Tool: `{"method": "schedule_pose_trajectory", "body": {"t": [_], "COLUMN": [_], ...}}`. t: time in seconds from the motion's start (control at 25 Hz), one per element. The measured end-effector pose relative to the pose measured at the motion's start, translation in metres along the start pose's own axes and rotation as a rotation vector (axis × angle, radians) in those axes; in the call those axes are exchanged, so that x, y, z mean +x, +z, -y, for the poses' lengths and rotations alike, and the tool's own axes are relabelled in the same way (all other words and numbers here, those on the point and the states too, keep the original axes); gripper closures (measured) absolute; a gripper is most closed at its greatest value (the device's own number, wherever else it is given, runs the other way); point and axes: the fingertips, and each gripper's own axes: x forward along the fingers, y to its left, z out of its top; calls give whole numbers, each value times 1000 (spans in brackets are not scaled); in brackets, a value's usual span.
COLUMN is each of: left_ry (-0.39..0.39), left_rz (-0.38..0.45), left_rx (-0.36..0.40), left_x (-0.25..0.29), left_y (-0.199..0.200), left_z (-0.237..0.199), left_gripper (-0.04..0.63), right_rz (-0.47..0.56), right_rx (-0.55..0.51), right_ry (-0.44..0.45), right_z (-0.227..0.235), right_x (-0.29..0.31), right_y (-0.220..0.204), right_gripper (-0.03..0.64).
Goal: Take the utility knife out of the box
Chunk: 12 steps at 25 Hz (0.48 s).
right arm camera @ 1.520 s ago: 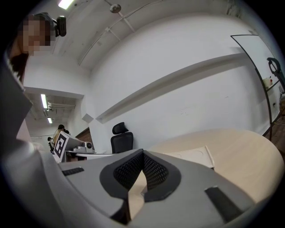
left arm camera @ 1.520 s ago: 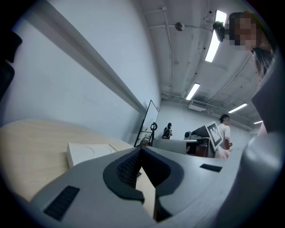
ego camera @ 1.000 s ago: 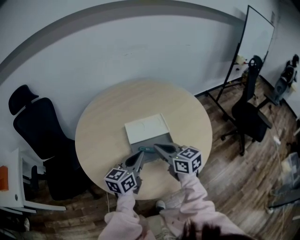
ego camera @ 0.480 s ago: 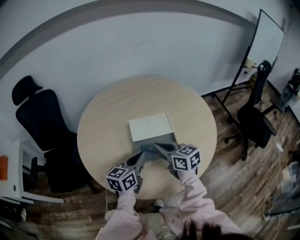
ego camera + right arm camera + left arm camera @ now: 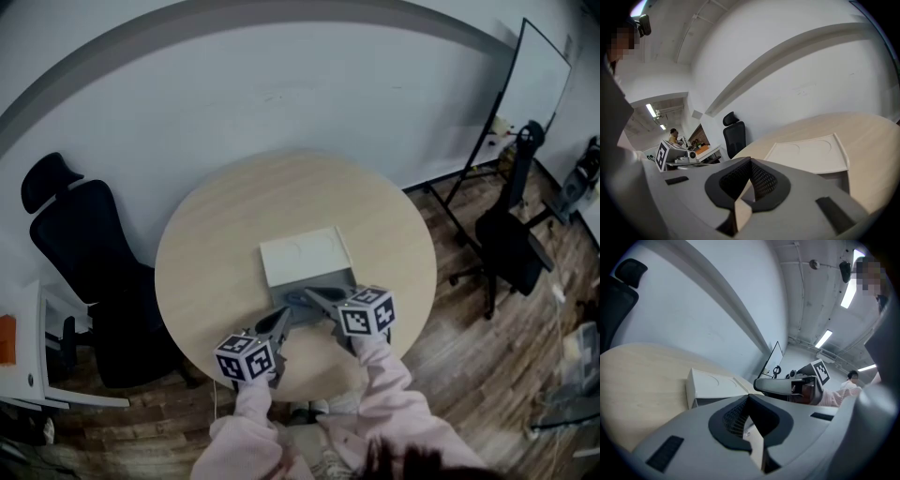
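Note:
A white box (image 5: pixel 333 278) stands near the middle of the round wooden table (image 5: pixel 216 244), its lid (image 5: pixel 302 251) folded back flat on the far side. A small teal item (image 5: pixel 298 299), the knife as far as I can tell, shows in the grey inside, mostly hidden by the grippers. My left gripper (image 5: pixel 282 317) is shut and empty at the box's near left corner. My right gripper (image 5: pixel 311 294) is shut and empty over the near edge. In the left gripper view the box (image 5: pixel 710 385) lies just beyond the closed tips (image 5: pixel 749 398); the lid (image 5: pixel 811 152) fills the right gripper view past its tips (image 5: pixel 750 163).
A black office chair (image 5: pixel 80 253) stands left of the table and another (image 5: pixel 506 234) at the right by a whiteboard (image 5: pixel 530 89). A white desk corner (image 5: pixel 23 375) is at the lower left. The person's pink sleeves (image 5: pixel 384 394) reach in from the near edge.
Both grippers have sunk a little and edged toward the box's near side. Their jaws stay shut throughout.

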Motion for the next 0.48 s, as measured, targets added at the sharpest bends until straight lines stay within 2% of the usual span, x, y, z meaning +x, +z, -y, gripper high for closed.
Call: {"method": "schedule_pose_trajectory", "body": {"t": [0.48], "left_ry": [9], "left_rz": [-33], "left_rx": [-49], "left_x": [8], "left_y": [-10], "left_z": [-24], "left_gripper": [591], "right_rz": [-189], "right_rx": [-71], "right_ry": [5], "right_z": [18], "right_x": [30], "right_y": [-24], "right_gripper": [618]}}
